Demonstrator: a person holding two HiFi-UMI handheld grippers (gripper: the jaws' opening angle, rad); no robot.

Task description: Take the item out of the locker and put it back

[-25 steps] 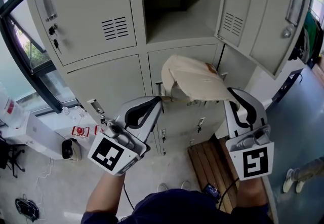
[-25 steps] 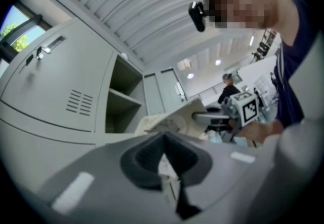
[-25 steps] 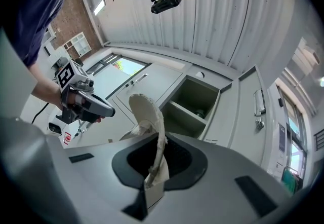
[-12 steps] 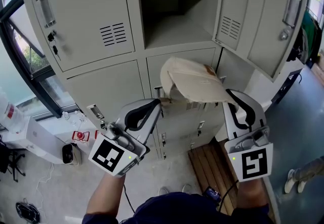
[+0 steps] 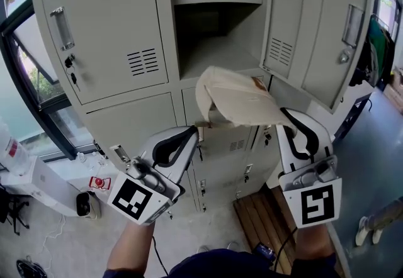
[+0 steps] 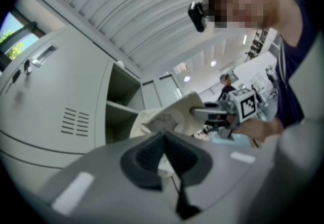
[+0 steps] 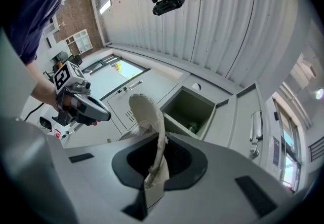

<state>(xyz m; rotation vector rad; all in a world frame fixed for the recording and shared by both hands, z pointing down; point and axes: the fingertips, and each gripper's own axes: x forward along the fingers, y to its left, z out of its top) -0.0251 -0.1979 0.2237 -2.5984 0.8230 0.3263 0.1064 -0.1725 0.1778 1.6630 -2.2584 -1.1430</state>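
A cream cloth item [image 5: 236,99] hangs spread between my two grippers, just below and in front of the open locker compartment [image 5: 220,50]. My left gripper [image 5: 198,127] is shut on the cloth's left edge, where a pale strip shows pinched in the closed jaws [image 6: 164,139]. On the cloth's right side my right gripper [image 5: 283,114] is shut, and the fabric [image 7: 149,116] rises out of its jaws [image 7: 157,152]. The compartment has a shelf [image 5: 217,0] near its top, and its door [image 5: 321,25] stands swung open to the right.
A closed locker door with a handle [image 5: 60,28] stands to the left, and more closed doors lie below the cloth. A window is at the far left. A wooden pallet [image 5: 258,214], a white box [image 5: 47,179] and small items lie on the floor.
Both grippers have risen with the cloth held between them, so it now sits nearer the open compartment's lower edge. Both grips are unchanged.
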